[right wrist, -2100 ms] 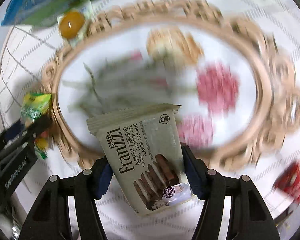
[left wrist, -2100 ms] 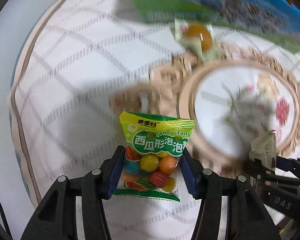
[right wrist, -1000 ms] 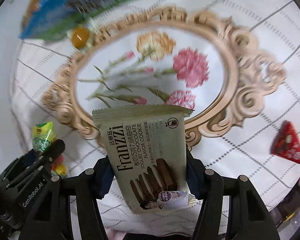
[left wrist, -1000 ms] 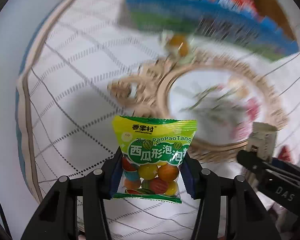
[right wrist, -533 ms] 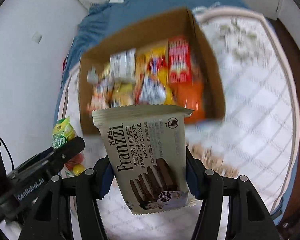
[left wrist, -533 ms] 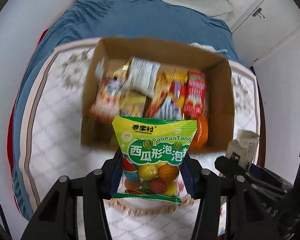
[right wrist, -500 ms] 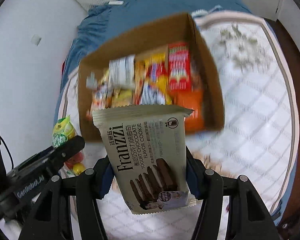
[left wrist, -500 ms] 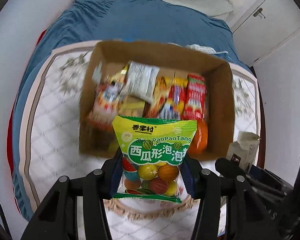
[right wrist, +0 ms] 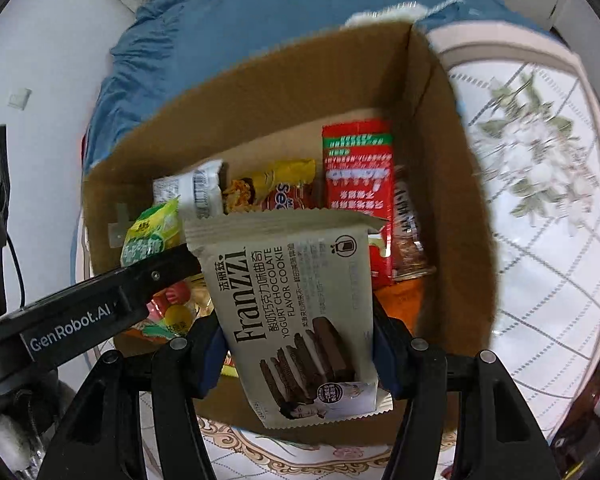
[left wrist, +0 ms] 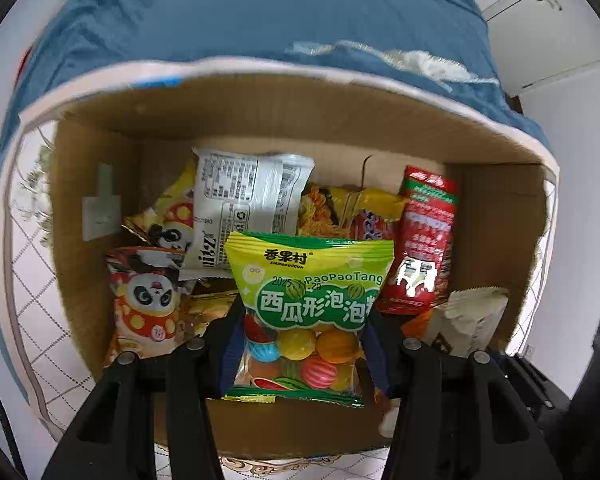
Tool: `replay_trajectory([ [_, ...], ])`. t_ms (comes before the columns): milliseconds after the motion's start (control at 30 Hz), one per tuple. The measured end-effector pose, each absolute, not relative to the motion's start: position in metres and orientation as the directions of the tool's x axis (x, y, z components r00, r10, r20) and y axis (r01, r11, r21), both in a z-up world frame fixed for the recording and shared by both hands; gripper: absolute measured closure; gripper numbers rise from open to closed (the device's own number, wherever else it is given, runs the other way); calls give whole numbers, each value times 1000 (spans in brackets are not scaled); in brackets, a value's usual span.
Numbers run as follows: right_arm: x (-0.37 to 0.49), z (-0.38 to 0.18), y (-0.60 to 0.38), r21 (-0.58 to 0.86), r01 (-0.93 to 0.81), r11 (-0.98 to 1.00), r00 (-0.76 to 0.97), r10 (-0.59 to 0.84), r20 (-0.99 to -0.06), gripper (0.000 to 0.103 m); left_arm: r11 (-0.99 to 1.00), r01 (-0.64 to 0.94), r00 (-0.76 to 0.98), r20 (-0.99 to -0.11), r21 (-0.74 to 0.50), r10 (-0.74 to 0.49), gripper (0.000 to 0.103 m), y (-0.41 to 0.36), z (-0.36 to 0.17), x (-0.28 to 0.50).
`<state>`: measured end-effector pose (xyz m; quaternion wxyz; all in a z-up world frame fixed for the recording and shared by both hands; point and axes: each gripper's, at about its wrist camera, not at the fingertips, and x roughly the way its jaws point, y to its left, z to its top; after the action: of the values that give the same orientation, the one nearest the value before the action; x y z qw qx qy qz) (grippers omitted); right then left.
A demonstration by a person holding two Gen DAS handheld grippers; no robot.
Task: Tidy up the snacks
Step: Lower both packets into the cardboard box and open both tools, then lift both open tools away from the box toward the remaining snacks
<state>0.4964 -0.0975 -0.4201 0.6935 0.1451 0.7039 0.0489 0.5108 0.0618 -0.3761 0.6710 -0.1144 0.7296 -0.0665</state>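
Snacks are held over an open cardboard box. A green bubble gum bag is clamped upright in the left hand-held gripper, above the box's near side. A Franzzi cookie packet is pinched in the right hand-held gripper, just right of the gum bag. A red packet lies inside at the far right.

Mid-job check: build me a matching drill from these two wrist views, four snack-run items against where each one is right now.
Items:
1 gum bag
2 cookie pack
3 red packet
4 panda bag

Places:
A lying in cardboard box, right side
B held in right gripper
C lying in box, left side
D held in left gripper

Pairs: 1-D, 2-B, 3-A, 4-C
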Motion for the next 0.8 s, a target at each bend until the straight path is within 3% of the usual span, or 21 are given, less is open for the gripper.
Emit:
replay_trajectory([
  [67, 499, -431, -93, 268, 122, 956, -29, 273, -961, 34, 960, -89, -92, -958, -264, -272, 54, 64, -384, 513],
  [133, 499, -431, -92, 253, 101, 962, -19, 256, -967, 9, 961, -96, -78, -961, -259, -267, 48, 69, -387, 512],
  [167, 500, -432, -91, 251, 95, 963, -18, 254, -967, 9, 960, -101, -72, -960, -261, -269, 44, 70, -387, 512],
  [233, 501, -432, -91, 238, 94, 967, -19, 241, -970, 9, 957, -116, -59, -960, -266, -274, 27, 76, -384, 512],
  [800, 455, -366, -91, 118, 34, 992, 152, 112, -982, 9, 987, -76, 182, -976, -139, -124, 26, 88, -306, 440],
])
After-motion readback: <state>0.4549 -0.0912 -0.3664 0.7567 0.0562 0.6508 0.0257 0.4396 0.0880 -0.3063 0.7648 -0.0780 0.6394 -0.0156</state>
